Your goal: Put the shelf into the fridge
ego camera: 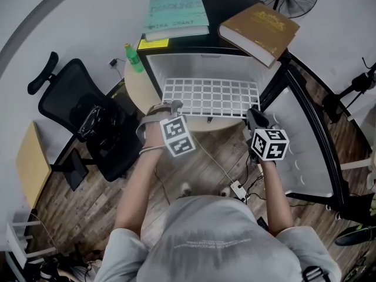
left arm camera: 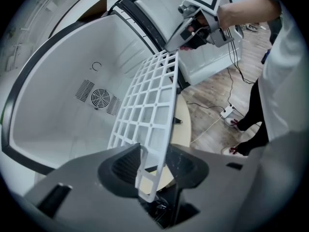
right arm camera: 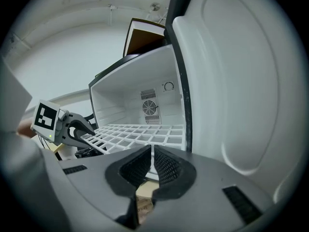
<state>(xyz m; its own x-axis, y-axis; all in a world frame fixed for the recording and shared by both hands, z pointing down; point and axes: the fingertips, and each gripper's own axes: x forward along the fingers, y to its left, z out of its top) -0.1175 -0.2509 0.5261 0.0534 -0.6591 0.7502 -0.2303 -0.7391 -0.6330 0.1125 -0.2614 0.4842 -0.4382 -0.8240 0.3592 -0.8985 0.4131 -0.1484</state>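
Shelf (ego camera: pixel 210 96) held level at the fridge (ego camera: pixel 200 65) mouth
Left gripper (ego camera: pixel 171 106) clamps its near left corner, right gripper (ego camera: pixel 254 116) pinches the right corner; both forearms reach forward

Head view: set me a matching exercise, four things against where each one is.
1 shelf
2 teal book
3 green bottle
4 office chair

A on the floor, at left
B on the round table
C on top of the fridge
D at the fridge's open front

Pairs: 1-D, 2-C, 3-B, 4-A
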